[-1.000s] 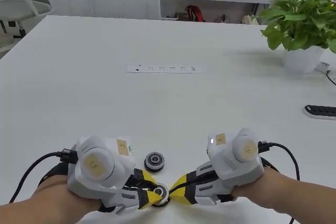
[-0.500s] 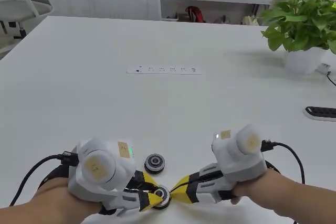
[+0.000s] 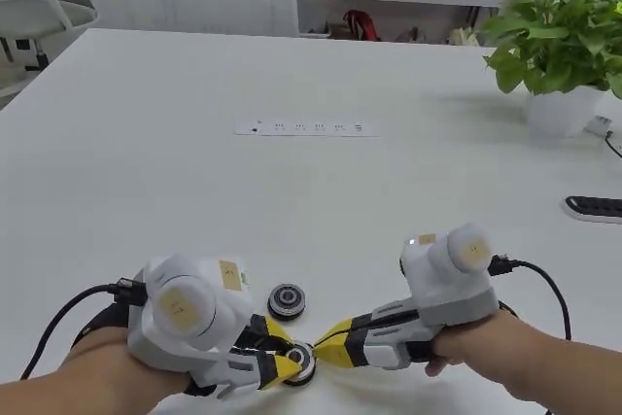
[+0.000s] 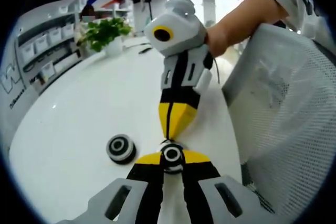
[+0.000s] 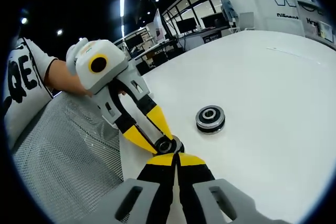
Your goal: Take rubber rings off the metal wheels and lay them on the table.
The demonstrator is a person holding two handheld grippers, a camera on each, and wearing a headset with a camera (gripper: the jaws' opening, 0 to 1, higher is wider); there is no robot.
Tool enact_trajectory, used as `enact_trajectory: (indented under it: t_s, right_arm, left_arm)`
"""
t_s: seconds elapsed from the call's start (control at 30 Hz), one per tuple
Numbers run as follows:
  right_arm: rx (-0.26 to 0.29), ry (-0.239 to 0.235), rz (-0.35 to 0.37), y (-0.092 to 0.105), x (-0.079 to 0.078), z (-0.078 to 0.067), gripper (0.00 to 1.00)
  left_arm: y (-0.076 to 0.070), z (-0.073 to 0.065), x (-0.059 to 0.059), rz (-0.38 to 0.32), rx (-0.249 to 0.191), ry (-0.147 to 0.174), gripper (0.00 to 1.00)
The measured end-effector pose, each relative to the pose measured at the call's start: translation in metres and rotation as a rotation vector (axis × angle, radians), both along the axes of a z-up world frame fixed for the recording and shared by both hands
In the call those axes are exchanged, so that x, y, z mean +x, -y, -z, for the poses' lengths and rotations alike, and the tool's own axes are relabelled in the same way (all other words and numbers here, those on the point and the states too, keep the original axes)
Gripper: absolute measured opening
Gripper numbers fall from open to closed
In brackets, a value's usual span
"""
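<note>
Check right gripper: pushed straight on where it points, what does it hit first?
The metal wheel clamped in the left gripper, just off the right gripper tips; possibly touching already.

l grip [image 3: 292,363] clamps wheel [image 4: 172,154]; r grip [image 5: 176,157] pinched, tips meeting.

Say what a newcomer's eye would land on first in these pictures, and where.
The left gripper and right gripper meet tip to tip at a small metal wheel by the near edge of the table. A second wheel lies just beyond; a potted plant stands far right.
</note>
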State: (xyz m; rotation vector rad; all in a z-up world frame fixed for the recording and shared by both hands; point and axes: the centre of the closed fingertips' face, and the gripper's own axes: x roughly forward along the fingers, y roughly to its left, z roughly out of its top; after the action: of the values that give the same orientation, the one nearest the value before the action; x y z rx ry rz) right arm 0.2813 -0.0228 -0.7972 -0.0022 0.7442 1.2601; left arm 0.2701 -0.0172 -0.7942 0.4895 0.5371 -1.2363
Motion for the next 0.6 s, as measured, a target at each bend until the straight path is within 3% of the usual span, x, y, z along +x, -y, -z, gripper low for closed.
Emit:
enact_trajectory:
  t_s: [0.6]
  right_arm:
    - [0.015, -0.022, -0.003, -0.0033, -0.0033, -0.0037, 0.0]
  left_arm:
    - [0.0002, 0.0001, 0.0008, -0.004, 0.008, -0.001, 0.13]
